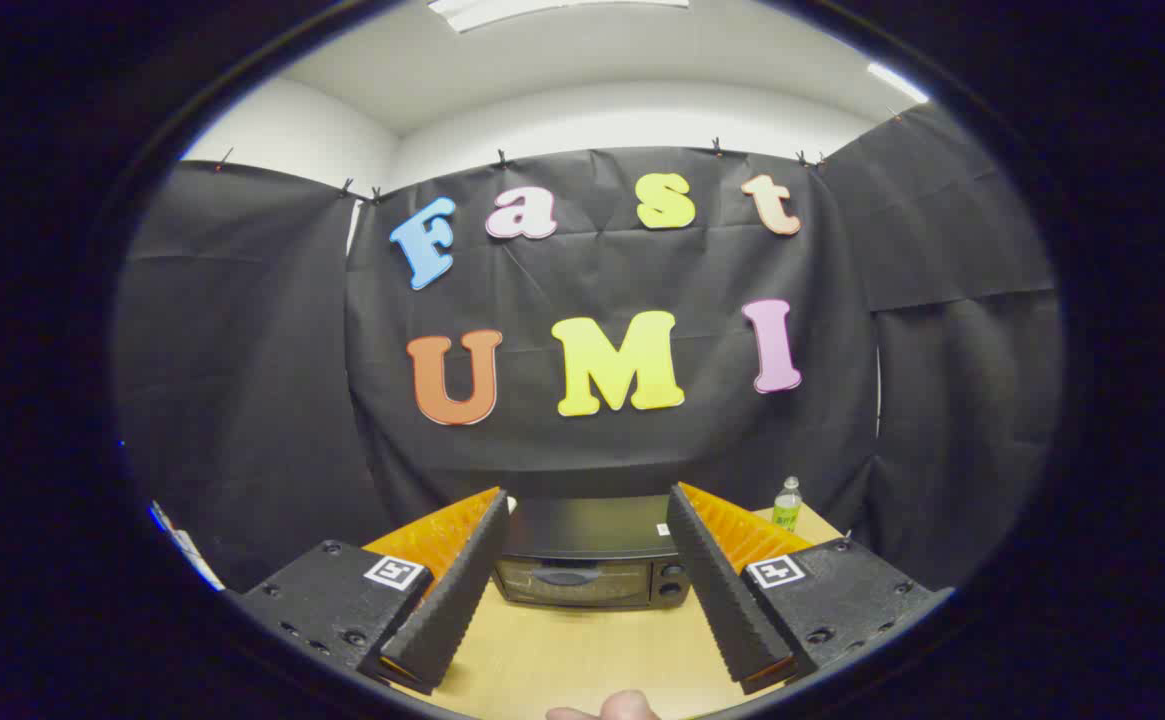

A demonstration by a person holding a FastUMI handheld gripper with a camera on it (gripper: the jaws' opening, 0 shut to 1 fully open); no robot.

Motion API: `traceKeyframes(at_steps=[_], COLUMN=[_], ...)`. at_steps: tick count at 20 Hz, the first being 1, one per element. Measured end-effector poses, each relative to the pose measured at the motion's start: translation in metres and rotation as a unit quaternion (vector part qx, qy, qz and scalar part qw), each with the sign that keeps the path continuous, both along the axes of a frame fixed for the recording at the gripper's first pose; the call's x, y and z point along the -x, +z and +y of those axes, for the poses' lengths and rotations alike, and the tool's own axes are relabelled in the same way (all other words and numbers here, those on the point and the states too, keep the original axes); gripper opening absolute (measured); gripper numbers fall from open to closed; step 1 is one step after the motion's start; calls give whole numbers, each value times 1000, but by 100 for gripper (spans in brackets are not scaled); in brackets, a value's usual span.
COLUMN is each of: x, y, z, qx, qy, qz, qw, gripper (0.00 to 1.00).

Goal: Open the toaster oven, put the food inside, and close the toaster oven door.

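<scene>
**Toaster oven shut, claw spread and empty**

Beyond the fingertips, at the far side of the table (pixel 582 650), I see the toaster oven (pixel 590 570) standing with its front toward me. Its door (pixel 570 583) looks closed, the handle lying across the upper part of the glass, and two round knobs (pixel 672 578) sit one above the other at the right end of the front. The oven's dark top runs back to the black cloth wall (pixel 242 400) just behind it. From where I watch, the oven falls in the gap between the two fingers, but well ahead of them, touching neither.

My gripper (pixel 587 510) is spread wide, with nothing between the fingers; both ridged pads (pixel 717 585) face each other across bare tabletop. I hold it above the near part of the table, pointed level at the oven's front. Each finger mount carries a small square marker (pixel 776 571) on its upper face.

On the right, at the far corner of the table, a small clear bottle (pixel 787 503) with a green label stands upright, beside the oven and apart from it. At the very near edge, below the fingers, a bit of a person's finger (pixel 622 706) shows. I cannot make out any food on the visible tabletop. Above the cloth, a white wall and ceiling with a light strip (pixel 897 82) close the scene.
</scene>
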State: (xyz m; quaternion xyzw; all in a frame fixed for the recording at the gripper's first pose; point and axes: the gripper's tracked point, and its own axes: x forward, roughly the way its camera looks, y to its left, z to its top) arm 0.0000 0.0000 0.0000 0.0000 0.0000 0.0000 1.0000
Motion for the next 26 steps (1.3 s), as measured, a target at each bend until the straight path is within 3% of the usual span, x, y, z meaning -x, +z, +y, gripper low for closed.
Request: traceKeyframes(at_steps=[6, 18, 26], x=[0, -15, -23], y=[5, 4, 0], z=[-9, 8, -5], qx=[9, -3, 5], qy=[-8, 28, 16], qz=[-6, -3, 7], qw=[1000, 1000, 1000], gripper=[100, 100, 100])
